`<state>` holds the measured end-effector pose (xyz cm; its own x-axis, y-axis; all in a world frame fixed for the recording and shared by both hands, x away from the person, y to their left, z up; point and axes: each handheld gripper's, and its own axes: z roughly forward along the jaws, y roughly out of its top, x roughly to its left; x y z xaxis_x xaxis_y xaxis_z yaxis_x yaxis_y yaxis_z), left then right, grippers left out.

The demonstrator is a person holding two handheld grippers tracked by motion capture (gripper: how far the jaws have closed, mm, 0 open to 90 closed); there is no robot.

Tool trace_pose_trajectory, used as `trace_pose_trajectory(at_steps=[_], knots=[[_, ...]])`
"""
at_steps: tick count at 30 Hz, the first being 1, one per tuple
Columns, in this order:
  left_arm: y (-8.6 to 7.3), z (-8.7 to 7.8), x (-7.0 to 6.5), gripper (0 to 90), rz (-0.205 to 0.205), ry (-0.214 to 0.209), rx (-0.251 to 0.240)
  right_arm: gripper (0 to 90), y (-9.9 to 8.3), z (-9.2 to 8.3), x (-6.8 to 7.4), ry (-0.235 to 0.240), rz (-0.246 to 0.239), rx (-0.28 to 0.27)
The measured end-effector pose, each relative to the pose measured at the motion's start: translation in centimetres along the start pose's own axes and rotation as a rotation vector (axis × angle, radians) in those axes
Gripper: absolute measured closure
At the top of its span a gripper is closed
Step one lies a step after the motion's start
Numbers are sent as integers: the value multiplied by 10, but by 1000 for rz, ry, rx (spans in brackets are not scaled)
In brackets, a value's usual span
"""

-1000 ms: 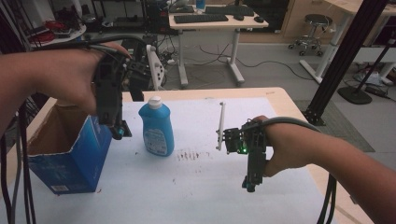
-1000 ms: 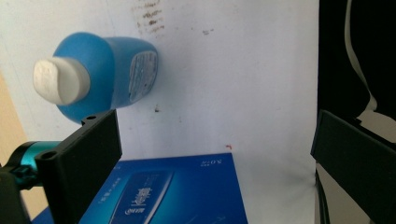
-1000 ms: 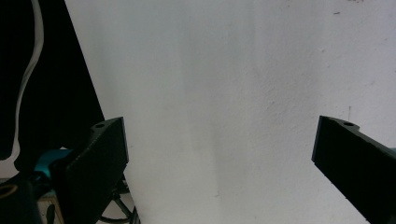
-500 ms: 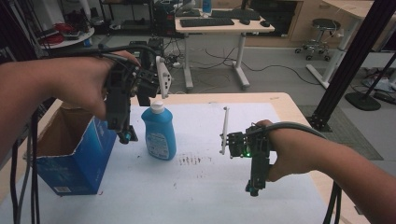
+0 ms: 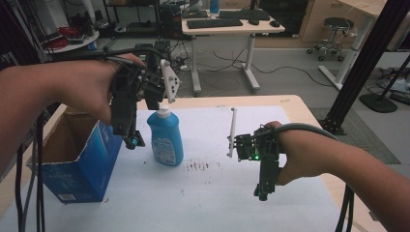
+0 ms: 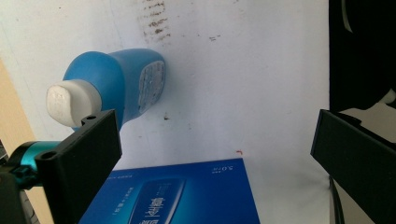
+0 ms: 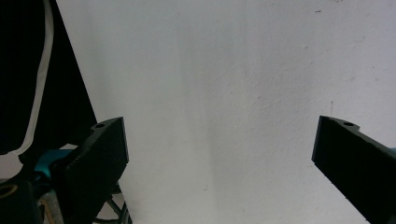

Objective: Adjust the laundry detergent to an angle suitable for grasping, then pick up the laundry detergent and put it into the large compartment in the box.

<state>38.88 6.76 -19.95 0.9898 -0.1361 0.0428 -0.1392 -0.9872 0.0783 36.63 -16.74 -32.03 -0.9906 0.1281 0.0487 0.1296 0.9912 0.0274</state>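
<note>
A blue bottle (image 5: 165, 137) with a white cap stands upright on the white tabletop (image 5: 208, 203), just right of an open blue cardboard box (image 5: 80, 162). My left gripper (image 5: 132, 141) points down between the box's top edge and the bottle, close beside the bottle. In the left gripper view the left gripper (image 6: 212, 126) is open with nothing between its jaws; the bottle (image 6: 119, 86) lies beyond the left jaw and the box (image 6: 180, 193) is below. My right gripper (image 5: 261, 192) hangs over bare tabletop at the right. The right gripper (image 7: 219, 126) is open and empty.
Dark smudges (image 5: 198, 166) mark the tabletop right of the bottle. The table's wooden edge (image 5: 302, 108) runs along the far right. Behind the table are a desk with a keyboard (image 5: 215, 23), a stool (image 5: 336, 24) and a black post (image 5: 365, 63).
My left gripper has moved right from over the box to beside the bottle. The right gripper has barely shifted.
</note>
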Motion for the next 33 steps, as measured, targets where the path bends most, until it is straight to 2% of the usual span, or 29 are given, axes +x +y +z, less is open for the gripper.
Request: trace_pose_trajectory(at_steps=[3, 8, 13, 17, 24, 28, 33], knots=[[-1, 0, -1, 17, 0, -9, 1, 27, -1, -1, 0, 0, -3, -6], [-2, -1, -3, 17, -7, 2, 5, 26, -1, 0, 0, -8, 0, 0], [-4, -4, -2, 17, -7, 5, -17, 26, -1, -1, 3, 0, -5, 2], [-5, -5, 7, 17, -18, 2, -34, 26, -3, -1, 4, -1, -5, 3], [-8, -3, 29, 17, -20, 13, -59, 26, -4, 0, 2, 4, 5, 7], [-13, 2, 45, 17, -23, 28, -70, 27, 1, 1, -1, 5, 2, 10], [-18, 11, 57, 17, -33, 31, -74, 26, 4, 4, -2, 8, 2, 21]])
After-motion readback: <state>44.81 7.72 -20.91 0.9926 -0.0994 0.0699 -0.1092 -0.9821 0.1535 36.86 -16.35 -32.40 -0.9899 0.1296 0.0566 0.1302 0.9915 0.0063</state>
